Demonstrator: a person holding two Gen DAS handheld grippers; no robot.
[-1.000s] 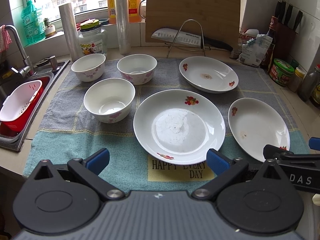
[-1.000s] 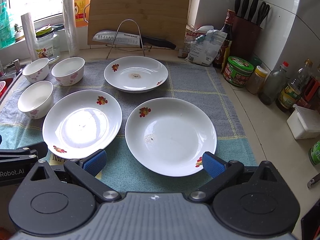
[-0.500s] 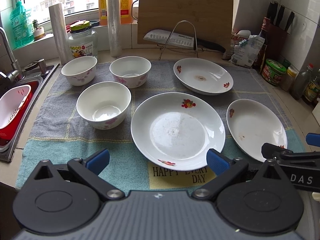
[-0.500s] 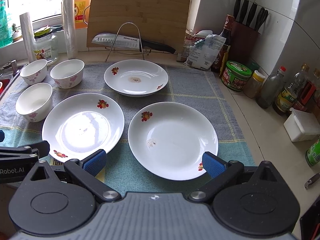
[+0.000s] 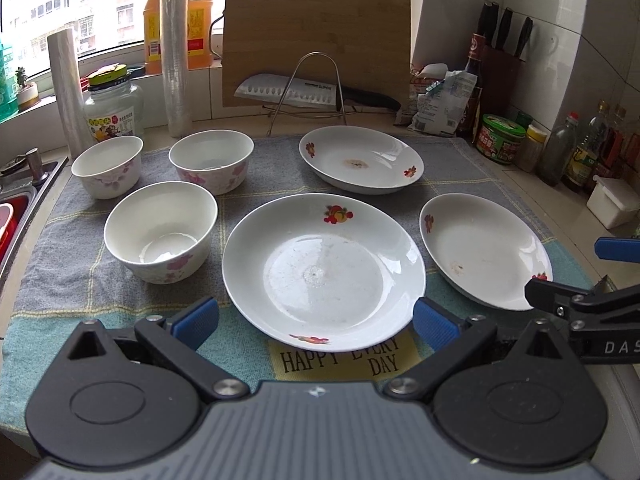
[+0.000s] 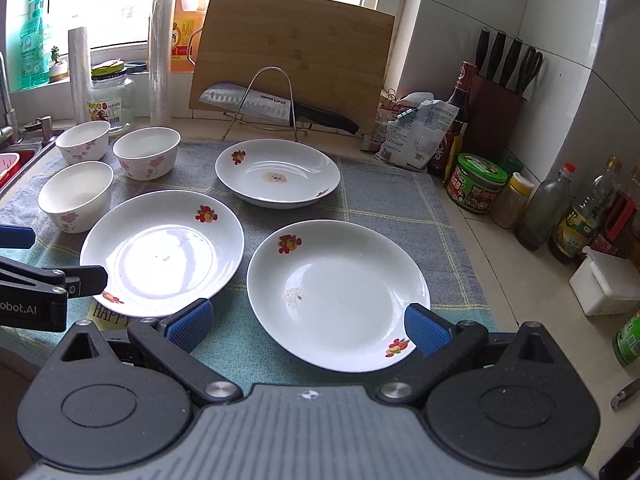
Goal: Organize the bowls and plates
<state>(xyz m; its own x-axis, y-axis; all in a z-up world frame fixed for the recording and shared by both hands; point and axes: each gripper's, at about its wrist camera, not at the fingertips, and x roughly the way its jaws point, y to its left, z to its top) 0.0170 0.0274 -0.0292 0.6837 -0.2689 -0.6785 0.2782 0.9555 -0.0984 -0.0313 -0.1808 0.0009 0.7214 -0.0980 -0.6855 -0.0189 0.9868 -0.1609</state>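
I hold both grippers, left gripper (image 5: 316,320) and right gripper (image 6: 306,326), jaws spread and empty, each squared to its plate: large plate (image 5: 324,270), right plate (image 6: 338,294).

Kitchen counter (image 6: 532,280), towel (image 5: 248,344) spread on it, three plates (image 5: 324,268) and three bowls (image 5: 160,232) on the towel

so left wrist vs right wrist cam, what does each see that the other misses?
Only left wrist: the "HAPPY EVERY DAY" label in full; the right claw entering from the right.

Only right wrist: the green soap bottle at the window, scissors in the knife block, the left claw entering from the left.

Both: three plates, three bowls, the towel, cutting board, cleaver. Both claws open, empty.
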